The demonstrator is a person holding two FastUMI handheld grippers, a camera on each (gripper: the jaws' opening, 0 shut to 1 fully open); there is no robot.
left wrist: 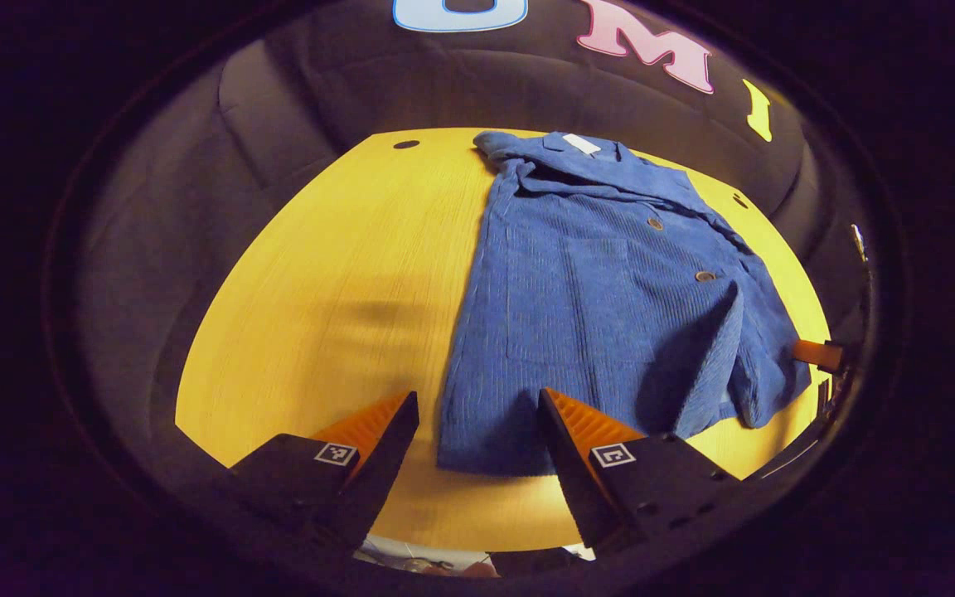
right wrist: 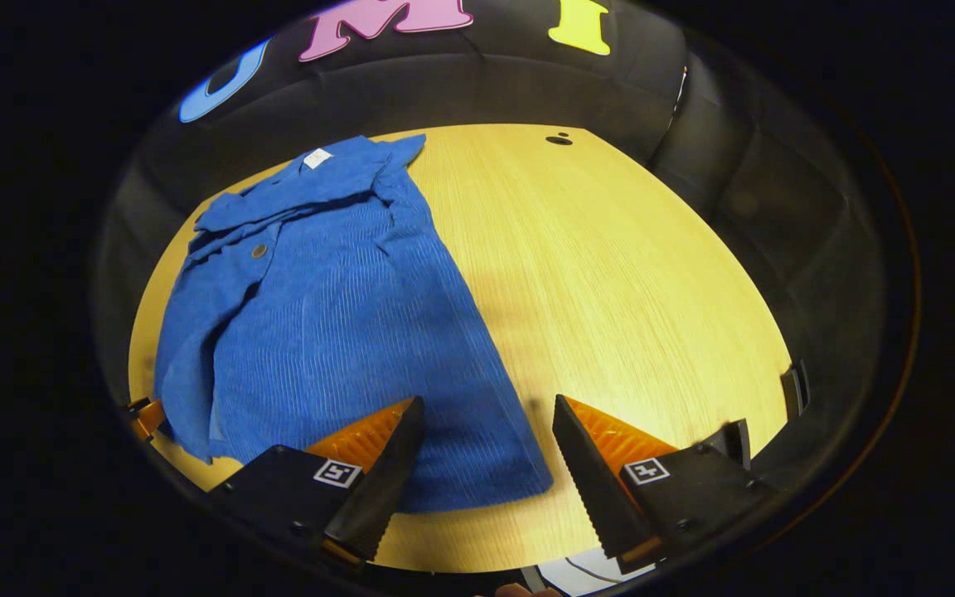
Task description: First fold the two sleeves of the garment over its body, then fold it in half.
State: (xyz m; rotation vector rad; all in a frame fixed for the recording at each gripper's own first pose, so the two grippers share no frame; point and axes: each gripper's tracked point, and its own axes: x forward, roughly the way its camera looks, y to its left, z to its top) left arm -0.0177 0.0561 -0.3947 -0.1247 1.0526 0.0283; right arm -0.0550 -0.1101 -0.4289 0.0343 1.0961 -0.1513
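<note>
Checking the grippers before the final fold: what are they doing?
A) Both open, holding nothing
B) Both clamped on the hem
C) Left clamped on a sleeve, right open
A: the left gripper and right gripper both gape above the jacket's hem, gripping nothing.

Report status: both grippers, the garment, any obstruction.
Left gripper open, over near hem. Right gripper open, over near hem corner. Blue corduroy button-up jacket flat on yellow wooden table, sleeves folded in, half-fold not yet done. Nothing in the way.

Warm overhead light, table (left wrist: pixel 320 274) glaring yellow, soft shadows, fisheye-bent edges, slight blur.
</note>
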